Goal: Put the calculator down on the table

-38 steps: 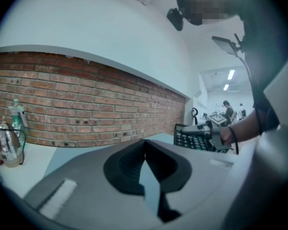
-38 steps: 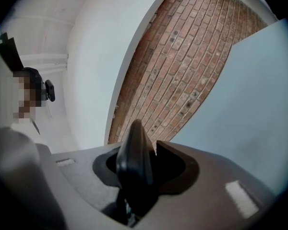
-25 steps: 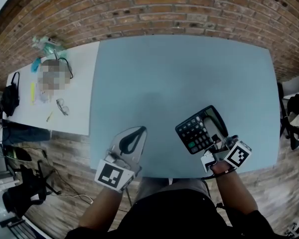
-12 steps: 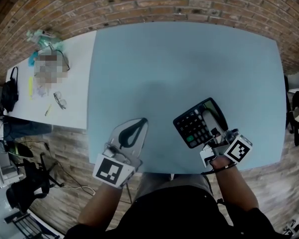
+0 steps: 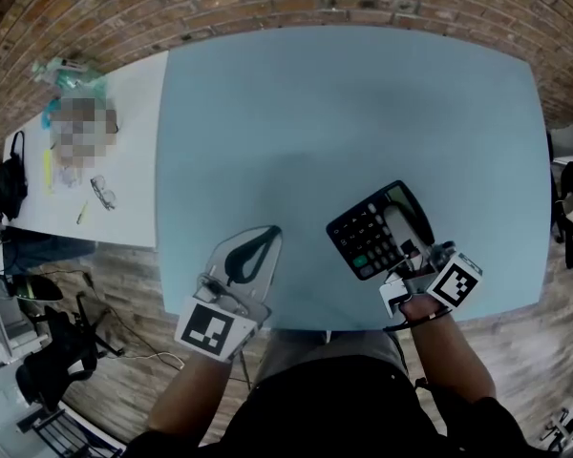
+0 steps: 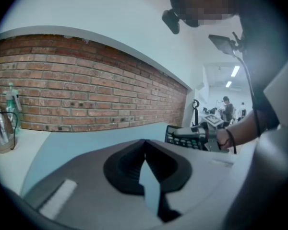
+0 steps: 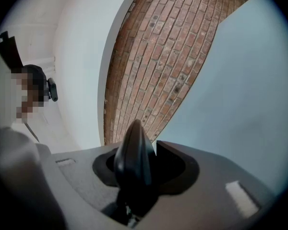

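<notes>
Right now the right tongs (image 5: 413, 263) are clamped on the calculator (image 5: 374, 233), pinching it at its near corner. The right gripper view shows the dark casing edge-on between the jaws, which stand partly apart around it. The calculator is keys-up over the counter (image 5: 315, 113), close to the near edge and toward the near right corner; I cannot tell whether its underside already touches the surface. The left tongs (image 5: 265, 234) are closed tip to tip with nothing between them, over the near edge further left and well apart from the calculator.

It looks like a light, stiff plastic body, so it should not sag from a corner hold. The smooth casing could, though, swivel about the pads when gripped at one corner only. The rim of the casing seems the sound place to hold, clear of the keys and the display, which would probably take pressure badly. It likely wants to be laid flat before release rather than dropped
</notes>
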A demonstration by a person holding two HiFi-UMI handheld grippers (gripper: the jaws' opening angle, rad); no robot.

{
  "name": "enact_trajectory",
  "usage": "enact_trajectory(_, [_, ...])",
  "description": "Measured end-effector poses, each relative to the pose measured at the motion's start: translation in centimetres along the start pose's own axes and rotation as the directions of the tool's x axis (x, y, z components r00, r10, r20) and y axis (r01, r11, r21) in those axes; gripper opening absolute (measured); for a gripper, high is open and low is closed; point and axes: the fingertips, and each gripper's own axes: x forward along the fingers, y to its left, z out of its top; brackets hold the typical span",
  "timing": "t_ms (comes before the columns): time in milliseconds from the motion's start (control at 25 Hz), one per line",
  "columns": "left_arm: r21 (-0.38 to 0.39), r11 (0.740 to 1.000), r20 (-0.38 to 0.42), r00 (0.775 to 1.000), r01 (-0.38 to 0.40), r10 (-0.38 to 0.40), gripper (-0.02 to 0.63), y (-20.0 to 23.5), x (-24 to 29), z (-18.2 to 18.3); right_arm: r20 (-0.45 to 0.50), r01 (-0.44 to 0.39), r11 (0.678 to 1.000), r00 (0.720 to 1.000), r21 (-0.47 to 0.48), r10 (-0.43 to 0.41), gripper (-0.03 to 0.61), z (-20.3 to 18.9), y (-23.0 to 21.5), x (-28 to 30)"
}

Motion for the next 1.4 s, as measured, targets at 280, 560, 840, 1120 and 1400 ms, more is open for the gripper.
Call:
enact_trajectory(280, [-0.004, 1.000, -0.017, 1.000, 0.009, -0.009, -0.012, -0.3, 1.0, -1.2, -0.001, 0.017, 1.000, 1.000, -0.003, -0.017, 0.132, 0.0, -1.1, -0.3])
enact_trajectory(560, [-0.007, 1.000, -0.042, 0.999, 0.017, -0.017, -0.012, 0.1, 2.0, -2.3, -0.002, 0.021, 1.000, 1.000, 0.012, -0.021, 0.132, -0.4, -1.8, -0.2])
enact_trajectory(840, [-0.027, 0.999, -0.057, 0.998, 0.023, -0.025, -0.012, 0.5, 2.8, -3.4, -0.007, 0.052, 0.999, 0.999, 0.014, -0.052, 0.132, -0.7, -3.1, -0.6])
enact_trajectory(1120, [-0.034, 0.999, -0.057, 0.998, 0.036, -0.038, -0.012, 0.2, 3.7, -3.6, -0.019, 0.078, 0.997, 0.997, 0.017, -0.077, 0.132, -0.8, -4.2, -0.9])
enact_trajectory(1400, [-0.045, 0.998, -0.068, 0.997, 0.034, -0.037, -0.012, 0.1, 4.3, -4.4, -0.037, 0.081, 0.996, 0.996, 0.023, -0.080, 0.132, -1.3, -4.8, -0.6])
